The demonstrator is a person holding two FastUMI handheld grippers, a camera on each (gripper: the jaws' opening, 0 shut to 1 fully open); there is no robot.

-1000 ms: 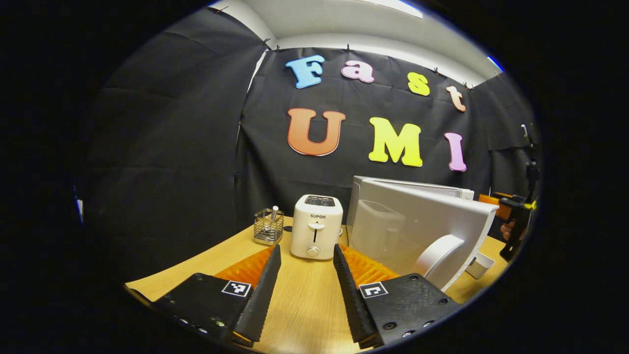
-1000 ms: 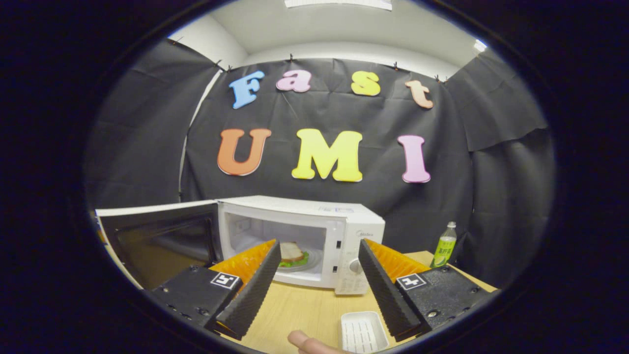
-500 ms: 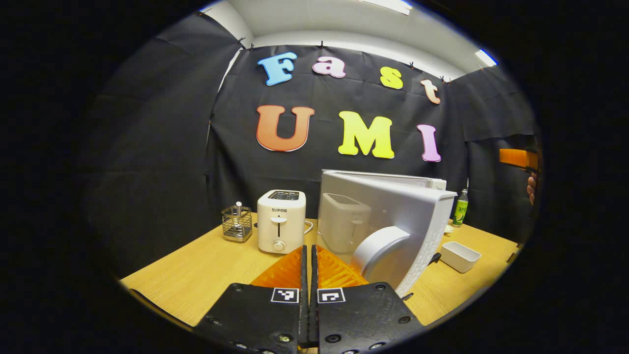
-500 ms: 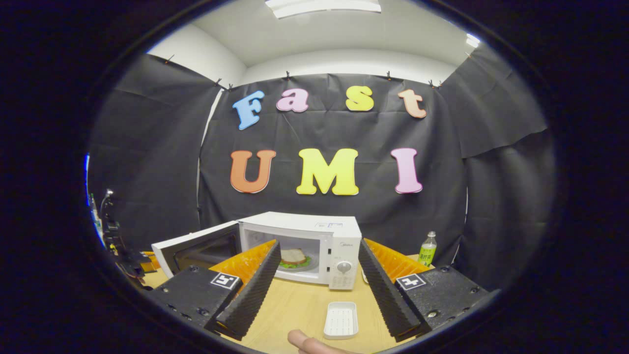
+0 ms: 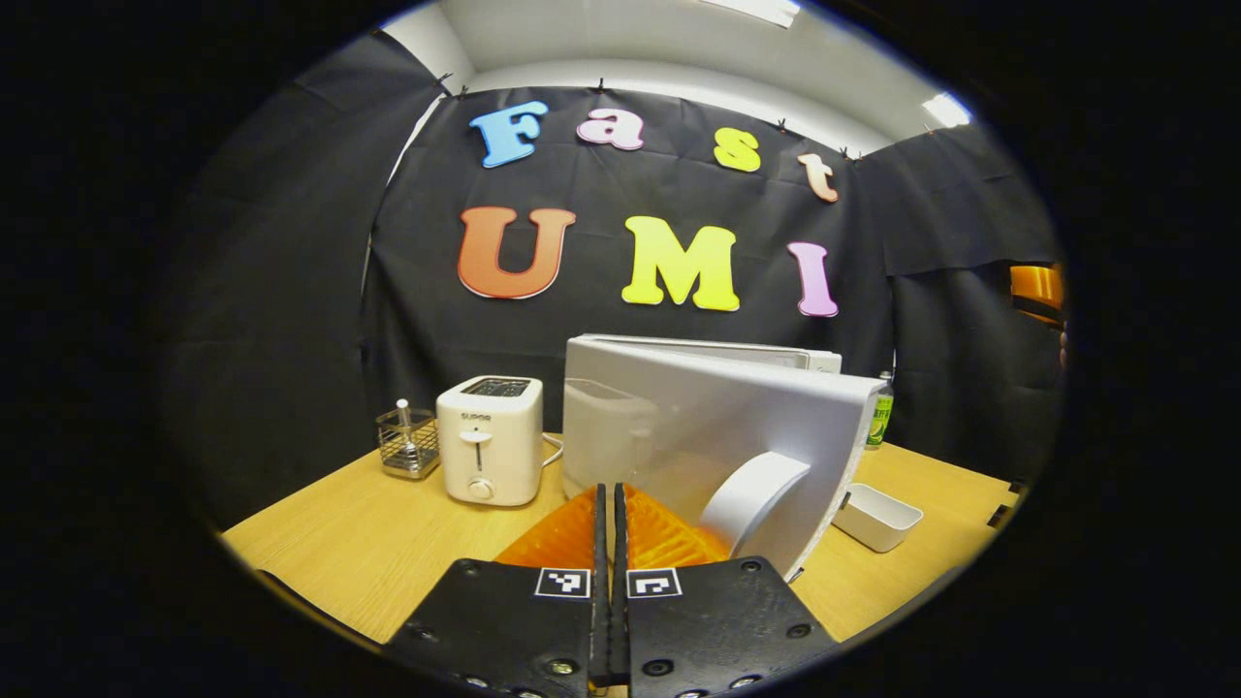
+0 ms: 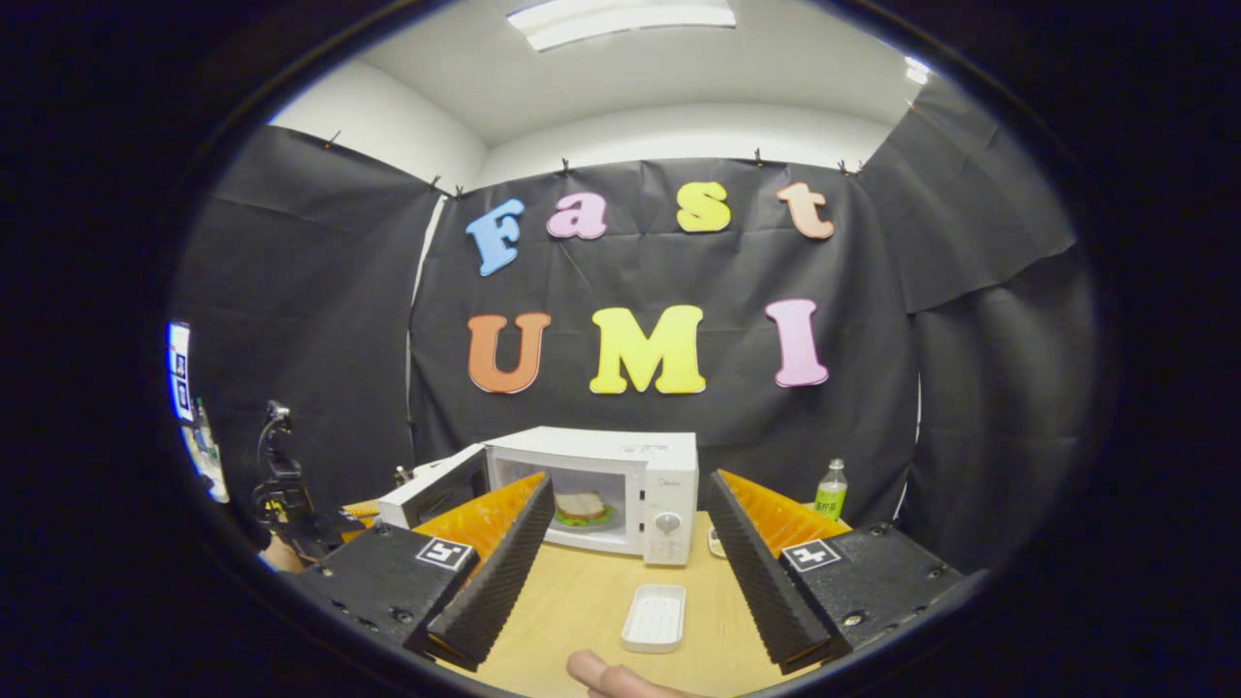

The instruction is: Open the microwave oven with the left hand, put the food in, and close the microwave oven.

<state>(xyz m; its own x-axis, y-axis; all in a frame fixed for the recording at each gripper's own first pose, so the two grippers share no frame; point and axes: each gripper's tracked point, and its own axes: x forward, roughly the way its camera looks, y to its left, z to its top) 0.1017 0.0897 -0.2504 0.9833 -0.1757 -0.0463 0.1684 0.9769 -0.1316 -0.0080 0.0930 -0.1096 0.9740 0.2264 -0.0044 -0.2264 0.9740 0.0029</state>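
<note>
Standing open on the wooden table (image 6: 582, 620), the microwave oven (image 6: 620, 485) holds the food (image 6: 580, 508), a sandwich on a plate, inside its cavity. Its door (image 5: 717, 436) is swung out at an angle, and in the left gripper view the curved white handle (image 5: 751, 490) sits just beyond the left gripper (image 5: 608, 582), apart from it as far as the view shows. That gripper's two fingers are pressed flat together with nothing between them; a second ago they stood wide apart, and half a second ago they had already closed. Since then the door has shifted across the left gripper view, showing more of its outer face, and the toaster (image 5: 490, 441) and the wire holder (image 5: 405, 441) have slid leftward in the picture.

The right gripper (image 6: 630, 572) has its fingers spread wide, gripping nothing. Over the last second it has pulled back from the oven: the microwave looks smaller and farther off, more table shows in front of it, and the small white tray (image 6: 654, 618) now lies well ahead of the fingertips. The door in this view looks less widely swung out than a second ago. A green bottle (image 6: 830, 490) stands to the right of the oven. A fingertip (image 6: 596, 672) of the holding hand shows at the bottom edge.
</note>
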